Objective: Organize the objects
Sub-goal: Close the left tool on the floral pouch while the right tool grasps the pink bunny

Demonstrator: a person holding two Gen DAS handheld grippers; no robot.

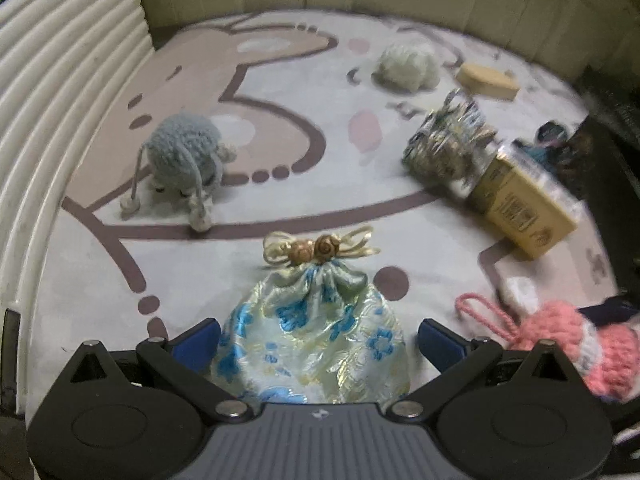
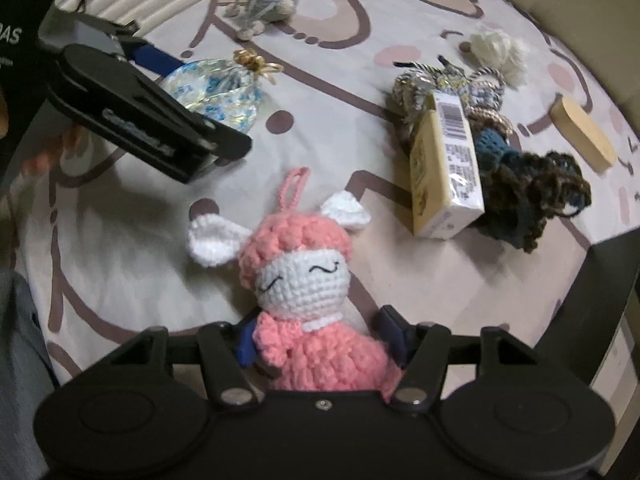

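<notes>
Apparently right gripper [image 2: 318, 338] fingers squeeze the pink doll [image 2: 308, 276].

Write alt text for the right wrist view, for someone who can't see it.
The right gripper has its blue fingers on either side of a pink crocheted doll lying on a patterned mat. To the left, the left gripper reaches around a floral satin pouch; a yellow box lies to the right.

Pink-and-white crocheted sheep doll [image 2: 308, 276] at centre, its body clamped between the right gripper's [image 2: 320, 344] blue pads, left gripper [image 2: 168, 80] at ten o'clock over a floral satin drawstring pouch [image 2: 224, 88], yellow cardboard box [image 2: 448, 168] at two o'clock, grey crocheted toy [image 2: 268, 0] at twelve
</notes>
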